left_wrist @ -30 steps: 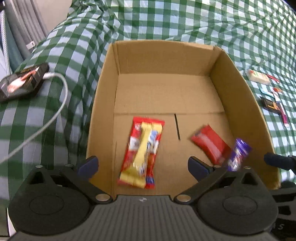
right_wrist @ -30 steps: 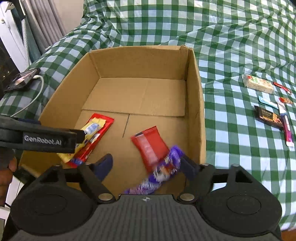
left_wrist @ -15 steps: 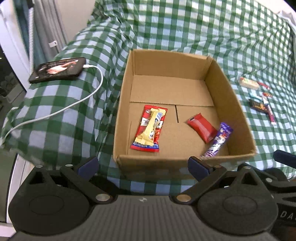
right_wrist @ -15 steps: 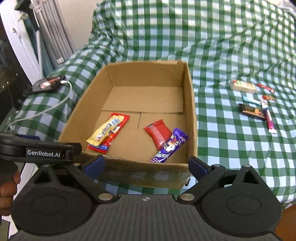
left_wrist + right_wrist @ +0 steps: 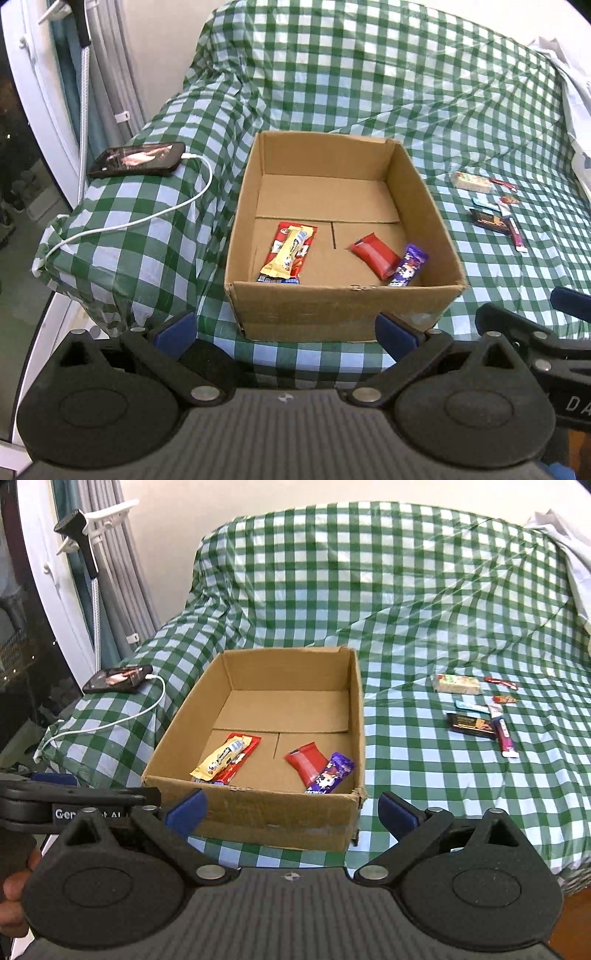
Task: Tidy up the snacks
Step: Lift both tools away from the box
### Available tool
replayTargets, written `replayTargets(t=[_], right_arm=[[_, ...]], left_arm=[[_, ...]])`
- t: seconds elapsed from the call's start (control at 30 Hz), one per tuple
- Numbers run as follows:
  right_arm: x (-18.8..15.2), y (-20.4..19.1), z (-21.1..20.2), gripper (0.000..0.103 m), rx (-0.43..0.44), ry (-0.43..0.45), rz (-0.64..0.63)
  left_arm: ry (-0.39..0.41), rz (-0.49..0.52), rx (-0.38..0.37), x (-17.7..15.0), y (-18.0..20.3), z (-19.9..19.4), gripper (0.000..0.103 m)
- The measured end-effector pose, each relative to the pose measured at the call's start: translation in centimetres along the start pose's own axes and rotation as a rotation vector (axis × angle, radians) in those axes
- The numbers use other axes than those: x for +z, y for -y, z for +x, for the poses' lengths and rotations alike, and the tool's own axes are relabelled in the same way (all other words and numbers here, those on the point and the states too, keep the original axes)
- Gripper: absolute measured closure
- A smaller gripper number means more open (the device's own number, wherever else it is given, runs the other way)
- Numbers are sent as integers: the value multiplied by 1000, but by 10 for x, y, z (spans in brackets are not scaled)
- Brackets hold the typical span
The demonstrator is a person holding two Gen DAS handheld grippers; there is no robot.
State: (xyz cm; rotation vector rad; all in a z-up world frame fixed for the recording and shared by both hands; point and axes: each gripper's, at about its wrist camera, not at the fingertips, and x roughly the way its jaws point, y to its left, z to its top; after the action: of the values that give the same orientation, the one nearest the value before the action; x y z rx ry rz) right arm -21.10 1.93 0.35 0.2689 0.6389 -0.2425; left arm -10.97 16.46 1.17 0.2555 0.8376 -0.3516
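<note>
An open cardboard box (image 5: 340,306) (image 5: 280,812) stands on the green checked cloth. In it lie a yellow bar on a red packet (image 5: 286,254) (image 5: 221,757), a red packet (image 5: 375,254) (image 5: 306,762) and a purple bar (image 5: 408,266) (image 5: 330,773). Several loose snacks (image 5: 487,206) (image 5: 476,712) lie on the cloth to the right of the box. My left gripper (image 5: 284,332) is open and empty, in front of the box's near wall. My right gripper (image 5: 291,812) is open and empty, also in front of the box.
A black phone (image 5: 138,158) (image 5: 118,677) with a white cable (image 5: 147,218) lies on the cloth left of the box. Curtains and a window frame (image 5: 74,590) stand at the far left. The cloth's front edge drops just before the box.
The purple bar has dropped from my right gripper into the box. Both grippers have pulled back and up from over the box to in front of it.
</note>
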Motion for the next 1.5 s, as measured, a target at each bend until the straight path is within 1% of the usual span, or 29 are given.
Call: replayTargets(t=[0.13,0.37,0.77,1.17,1.5], right_arm=[[-5,-1,-13,4,2,23,-7],[-11,-3,-31,3,12,63,-19],[-17,-1,-44,3,14,89,-6],[-18,4,-44,3,20,81,-2],[-16,8,-29,3,28,41,23]], left_arm=[[24,11,1,-5,4,-13,0],[42,8,5,-10,4,-26,0],[61,13,11,-12,7,-38,0],[49,21,15,-12,5,-35,0],[3,32,25,-10,8,-19,0]])
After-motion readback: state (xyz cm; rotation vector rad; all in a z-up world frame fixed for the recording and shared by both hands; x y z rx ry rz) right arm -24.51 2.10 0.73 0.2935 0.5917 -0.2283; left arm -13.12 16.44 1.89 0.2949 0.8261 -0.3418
